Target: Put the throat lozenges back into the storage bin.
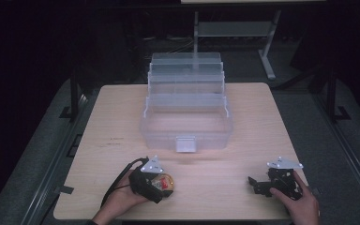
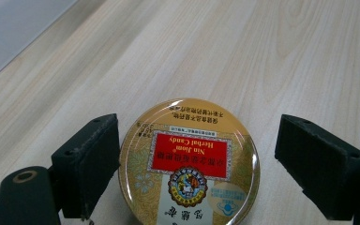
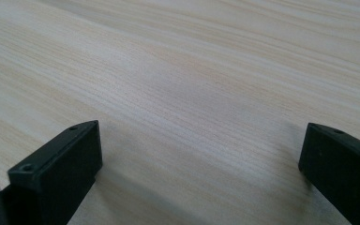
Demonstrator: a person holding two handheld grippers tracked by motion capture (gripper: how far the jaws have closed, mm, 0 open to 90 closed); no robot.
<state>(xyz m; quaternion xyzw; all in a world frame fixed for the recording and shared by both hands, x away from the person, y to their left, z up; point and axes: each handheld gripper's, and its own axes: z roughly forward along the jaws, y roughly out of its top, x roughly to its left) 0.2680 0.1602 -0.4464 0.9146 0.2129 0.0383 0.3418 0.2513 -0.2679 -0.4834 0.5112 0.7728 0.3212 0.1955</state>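
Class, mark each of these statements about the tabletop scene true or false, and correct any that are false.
1. The round gold candy tin with a red label lies between the left tool's jaws. True.
2. The left tool is clamped shut on the tin. False: a gap shows on one side.
3. The right tool holds a tin. False: its open jaws have bare wooden table between them.
4. The clear plastic tiered organiser box stands on the table beyond both tools. True.

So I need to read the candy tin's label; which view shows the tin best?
The left gripper view: the candy tin sits close up between the left gripper's open jaws, lid label legible though upside down. The high view shows it small, partly hidden by that gripper. The right gripper view shows bare table.
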